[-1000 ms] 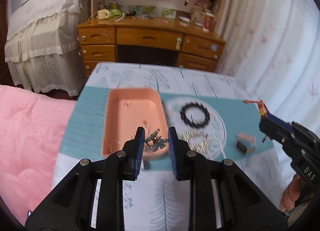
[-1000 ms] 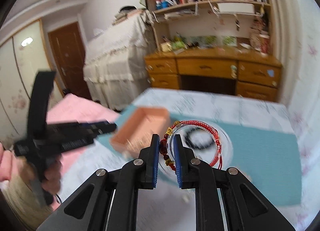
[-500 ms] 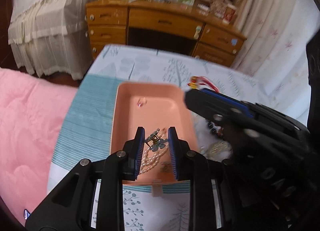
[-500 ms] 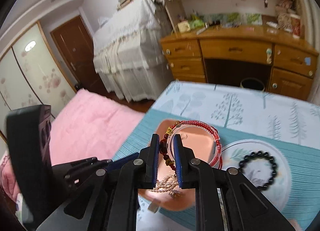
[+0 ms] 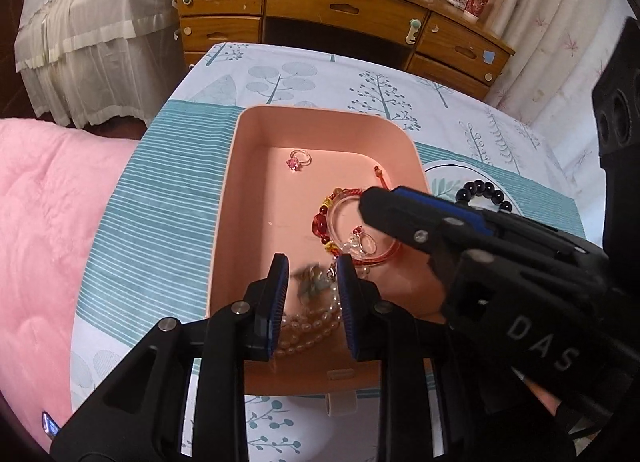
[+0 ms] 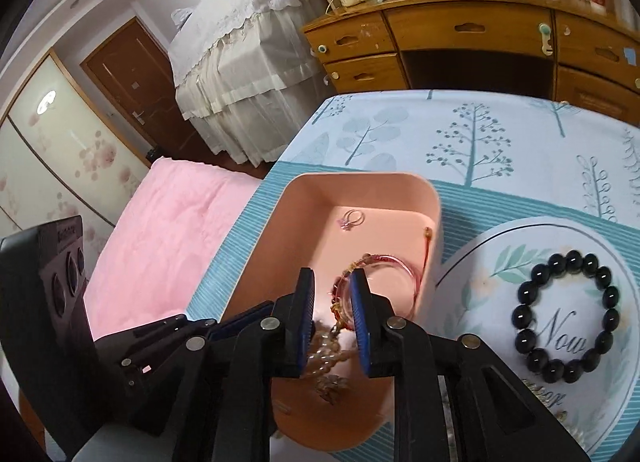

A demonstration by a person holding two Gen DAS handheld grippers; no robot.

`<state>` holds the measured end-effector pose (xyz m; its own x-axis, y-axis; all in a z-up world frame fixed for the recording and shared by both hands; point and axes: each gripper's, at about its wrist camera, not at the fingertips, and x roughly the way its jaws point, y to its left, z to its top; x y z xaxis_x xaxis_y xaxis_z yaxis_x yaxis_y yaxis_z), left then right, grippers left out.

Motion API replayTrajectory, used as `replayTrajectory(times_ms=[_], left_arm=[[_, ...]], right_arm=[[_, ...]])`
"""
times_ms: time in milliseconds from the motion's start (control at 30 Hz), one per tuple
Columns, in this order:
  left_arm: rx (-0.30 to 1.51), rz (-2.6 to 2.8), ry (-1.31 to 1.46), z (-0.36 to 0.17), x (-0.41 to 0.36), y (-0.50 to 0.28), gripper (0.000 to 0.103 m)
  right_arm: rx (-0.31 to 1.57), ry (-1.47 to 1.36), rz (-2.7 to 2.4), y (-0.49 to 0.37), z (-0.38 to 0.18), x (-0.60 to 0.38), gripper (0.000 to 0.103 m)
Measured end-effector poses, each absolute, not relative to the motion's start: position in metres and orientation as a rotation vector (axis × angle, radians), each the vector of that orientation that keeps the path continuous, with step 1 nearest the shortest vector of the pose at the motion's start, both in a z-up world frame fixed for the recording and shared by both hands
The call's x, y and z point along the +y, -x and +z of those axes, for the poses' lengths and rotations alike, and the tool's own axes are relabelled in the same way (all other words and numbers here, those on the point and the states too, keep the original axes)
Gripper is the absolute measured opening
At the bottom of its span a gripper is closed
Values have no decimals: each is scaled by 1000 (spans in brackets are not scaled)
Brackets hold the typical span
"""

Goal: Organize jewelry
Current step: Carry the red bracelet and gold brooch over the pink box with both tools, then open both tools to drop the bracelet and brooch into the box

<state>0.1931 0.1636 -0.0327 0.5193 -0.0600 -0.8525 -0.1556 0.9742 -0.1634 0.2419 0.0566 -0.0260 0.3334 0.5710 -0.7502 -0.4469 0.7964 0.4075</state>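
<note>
A pink tray (image 5: 236,166) (image 6: 280,230) sits on the table. In it lie a pink-stone ring (image 5: 298,160) (image 6: 352,219), a pearl strand (image 5: 308,328) (image 6: 324,346), a red beaded bracelet (image 5: 340,230) (image 6: 384,274) and a blurred metal hair clip (image 5: 312,278). My left gripper (image 5: 313,282) is open over the tray's near end, the clip dropping between its fingers. My right gripper (image 6: 333,322) is open over the tray, just above the red bracelet. A black bead bracelet (image 6: 566,314) (image 5: 482,192) lies on the round plate (image 6: 500,246).
A wooden desk with drawers (image 5: 320,14) stands beyond the table. A pink quilt (image 5: 44,214) lies to the left. The right gripper's body (image 5: 500,262) crosses the left wrist view on the right. A white lace-covered piece of furniture (image 6: 240,42) stands at the back left.
Both grippers moved down over the tray and opened. The red bracelet now lies in the tray, and the hair clip has left the left fingers' hold.
</note>
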Motion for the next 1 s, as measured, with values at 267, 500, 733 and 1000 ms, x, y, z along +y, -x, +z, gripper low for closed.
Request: replayTrajectory(times_ms=[267,500,733,1000], left_arm=[[995,58,220,-1,162,-180,22],[955,54,225,37,158,-167,23],[928,34,208,67,144,-152,23],[895,14,163,98,116,-142,37]], right_arm=[[979,-110,638,-234,26,46,19],[911,-150,625,-228,84,31,19],[886,-210,630,-215,147,1,19],[889,-153,624,-185,191,-35,19]])
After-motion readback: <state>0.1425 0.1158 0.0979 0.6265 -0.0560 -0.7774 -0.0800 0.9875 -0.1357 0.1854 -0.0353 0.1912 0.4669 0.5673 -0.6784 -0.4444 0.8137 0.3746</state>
